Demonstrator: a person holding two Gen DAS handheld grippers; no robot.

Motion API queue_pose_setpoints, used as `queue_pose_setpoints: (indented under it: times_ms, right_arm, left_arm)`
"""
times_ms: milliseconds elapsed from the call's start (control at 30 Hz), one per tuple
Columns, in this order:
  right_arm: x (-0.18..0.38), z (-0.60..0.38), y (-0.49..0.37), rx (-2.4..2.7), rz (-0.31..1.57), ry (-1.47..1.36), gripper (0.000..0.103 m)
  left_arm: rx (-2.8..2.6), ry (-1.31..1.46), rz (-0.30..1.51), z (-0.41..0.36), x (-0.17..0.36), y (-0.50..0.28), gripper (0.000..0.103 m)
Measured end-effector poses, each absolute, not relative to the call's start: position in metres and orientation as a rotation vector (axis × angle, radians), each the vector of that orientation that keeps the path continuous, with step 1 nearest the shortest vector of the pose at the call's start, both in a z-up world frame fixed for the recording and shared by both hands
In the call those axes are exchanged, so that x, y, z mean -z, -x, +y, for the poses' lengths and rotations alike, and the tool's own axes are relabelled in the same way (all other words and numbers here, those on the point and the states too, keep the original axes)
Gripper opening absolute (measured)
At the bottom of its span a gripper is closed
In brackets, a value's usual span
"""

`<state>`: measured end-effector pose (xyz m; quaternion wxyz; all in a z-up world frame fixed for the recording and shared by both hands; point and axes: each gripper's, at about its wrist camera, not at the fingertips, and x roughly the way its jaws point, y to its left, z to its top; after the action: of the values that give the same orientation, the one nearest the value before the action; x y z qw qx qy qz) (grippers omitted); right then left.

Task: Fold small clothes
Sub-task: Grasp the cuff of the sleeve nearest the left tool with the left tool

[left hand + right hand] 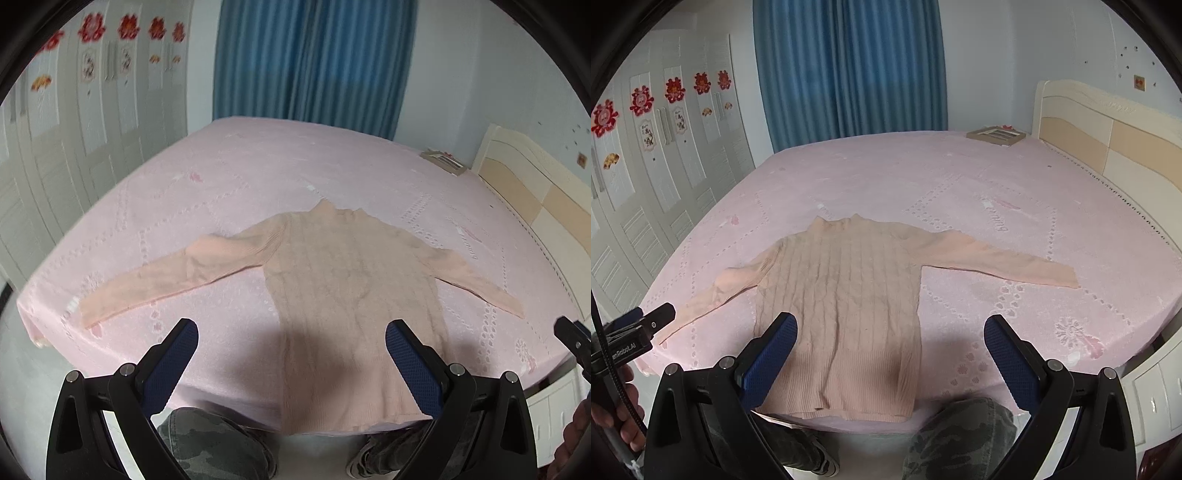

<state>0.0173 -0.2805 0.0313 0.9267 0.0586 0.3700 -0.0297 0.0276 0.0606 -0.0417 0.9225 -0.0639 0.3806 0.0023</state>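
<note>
A small peach knit sweater (347,295) (846,302) lies flat on the pink bed, collar away from me, hem at the near edge, both sleeves spread out sideways. My left gripper (291,332) hovers open above the hem's left part, with nothing between its blue pads. My right gripper (890,328) is open too, over the hem's right side and the bare sheet beside it. The left gripper's tip (653,319) shows at the right wrist view's left edge. At the left wrist view's right edge the right gripper's tip (570,334) is visible.
The pink bedspread (960,192) covers a wide bed with a cream headboard (1108,133) on the right. A flat framed object (995,136) lies at the far corner. White wardrobe doors (665,155) stand left, blue curtains (849,66) behind. A person's camouflage trouser legs (960,435) stand at the bed's near edge.
</note>
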Motion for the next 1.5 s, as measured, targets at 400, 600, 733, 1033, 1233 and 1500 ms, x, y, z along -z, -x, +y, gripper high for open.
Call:
queue_pose_setpoints:
  times_ms: [400,600,733,1033,1233,1500]
  right_arm:
    - [0.045,-0.285,-0.062,0.061,0.842,-0.2,0.1]
    - [0.069,-0.281,-0.086,0.065,0.86,-0.214,0.1]
    - [0.083,-0.278,-0.101,0.046,0.893,-0.221,0.1]
    - [0.099,-0.243,-0.155,-0.012,0.927,-0.083,0.098]
    - [0.101,-0.216,-0.186,-0.066,0.877,0.022,0.094]
    - [0.113,-0.207,-0.217,-0.197,0.812,0.05,0.094]
  left_arm:
    - [-0.157,0.362,0.906,0.16,0.148,-0.068,0.098]
    - [-0.232,0.522,0.94,0.219,0.189,-0.081,0.095]
    - [-0.291,0.615,0.94,0.255,0.206,-0.088,0.087]
    - [-0.36,0.797,0.858,0.311,0.228,-0.097,0.081]
    - [-0.395,0.73,0.843,0.315,0.232,-0.117,0.08]
    - [-0.546,0.593,0.871,0.325,0.23,-0.149,0.035]
